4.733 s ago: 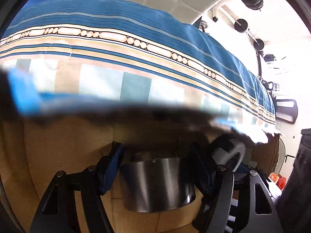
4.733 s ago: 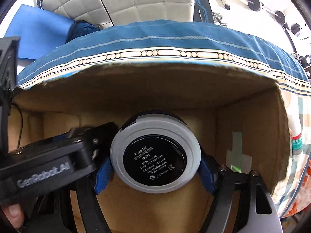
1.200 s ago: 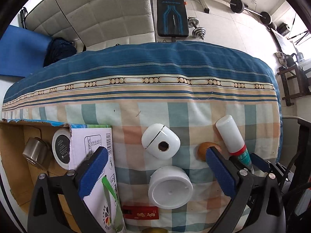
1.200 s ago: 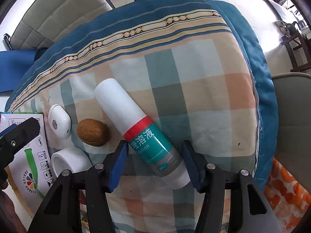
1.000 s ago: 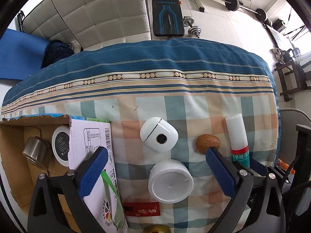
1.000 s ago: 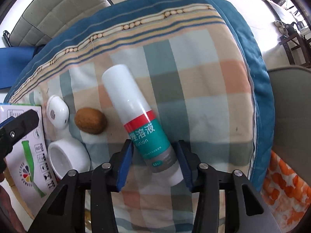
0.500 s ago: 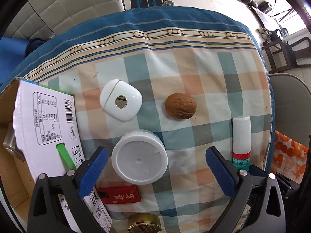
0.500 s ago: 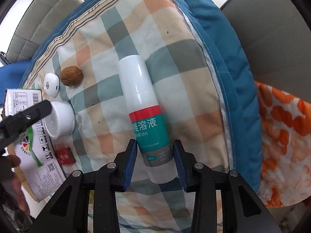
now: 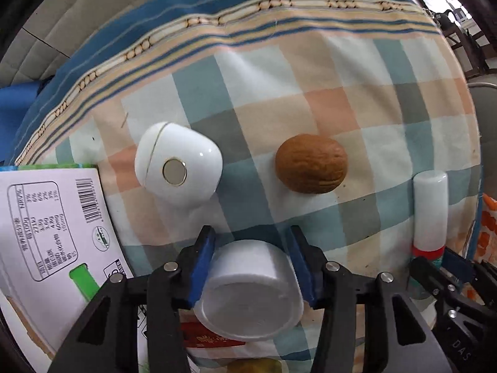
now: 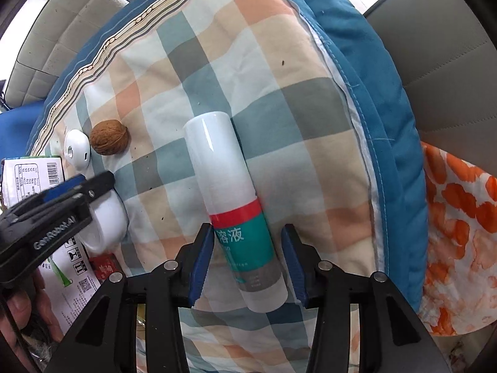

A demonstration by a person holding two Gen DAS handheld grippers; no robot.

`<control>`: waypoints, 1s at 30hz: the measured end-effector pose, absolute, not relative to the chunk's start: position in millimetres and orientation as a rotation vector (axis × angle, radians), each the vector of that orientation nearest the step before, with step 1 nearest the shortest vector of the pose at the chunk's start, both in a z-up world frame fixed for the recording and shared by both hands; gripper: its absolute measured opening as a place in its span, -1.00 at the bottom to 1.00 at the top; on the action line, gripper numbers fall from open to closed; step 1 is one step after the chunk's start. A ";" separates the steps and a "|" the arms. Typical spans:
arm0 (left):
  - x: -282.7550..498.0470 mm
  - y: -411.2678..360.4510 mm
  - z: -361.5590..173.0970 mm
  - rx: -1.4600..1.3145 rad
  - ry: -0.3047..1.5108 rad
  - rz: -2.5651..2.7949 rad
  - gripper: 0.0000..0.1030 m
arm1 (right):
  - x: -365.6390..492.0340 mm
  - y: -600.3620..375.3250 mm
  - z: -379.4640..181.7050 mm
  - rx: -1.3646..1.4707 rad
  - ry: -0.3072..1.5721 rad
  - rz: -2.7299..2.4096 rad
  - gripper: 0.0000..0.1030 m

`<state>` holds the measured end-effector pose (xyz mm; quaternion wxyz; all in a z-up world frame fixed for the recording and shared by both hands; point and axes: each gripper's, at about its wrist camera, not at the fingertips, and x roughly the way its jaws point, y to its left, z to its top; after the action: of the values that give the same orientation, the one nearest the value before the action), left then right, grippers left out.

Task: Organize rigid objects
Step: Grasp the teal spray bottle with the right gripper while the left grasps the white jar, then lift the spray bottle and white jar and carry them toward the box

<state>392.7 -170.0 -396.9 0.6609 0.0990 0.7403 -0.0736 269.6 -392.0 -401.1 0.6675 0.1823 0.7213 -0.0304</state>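
On the checked cloth lie a white round jar, a white earbud case, a brown walnut and a white bottle with red and teal bands. My left gripper has its blue pads on both sides of the white jar, touching or nearly touching it. My right gripper straddles the bottle's teal end; a gap shows at the right pad. The bottle also shows at the right of the left wrist view. The left gripper shows in the right wrist view.
A printed white carton flap of the cardboard box lies at the left. A red packet and a gold-coloured lid lie under and near the jar. The blue bed edge and a grey chair are at the right.
Both grippers left the cardboard box and came over the cloth. The left gripper dropped down and narrowed from wide open around the white jar. The right gripper stays around the bottle.
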 end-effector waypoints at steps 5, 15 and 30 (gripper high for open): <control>394.6 -162.9 -396.1 0.156 1.690 -0.168 0.11 | 281.4 -376.9 -408.2 0.391 1.630 -0.060 -0.06; 367.9 -154.3 -403.9 0.176 1.711 -0.196 0.23 | 279.6 -382.0 -423.4 0.408 1.645 -0.050 -0.07; 326.0 -180.5 -409.4 0.130 1.659 -0.182 0.40 | 269.9 -380.3 -431.3 0.368 1.658 -0.054 -0.20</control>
<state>326.0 -180.5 -409.4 0.6695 0.0577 0.7361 -0.0809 269.9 -380.3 -431.3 0.6603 0.1626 0.7328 -0.0236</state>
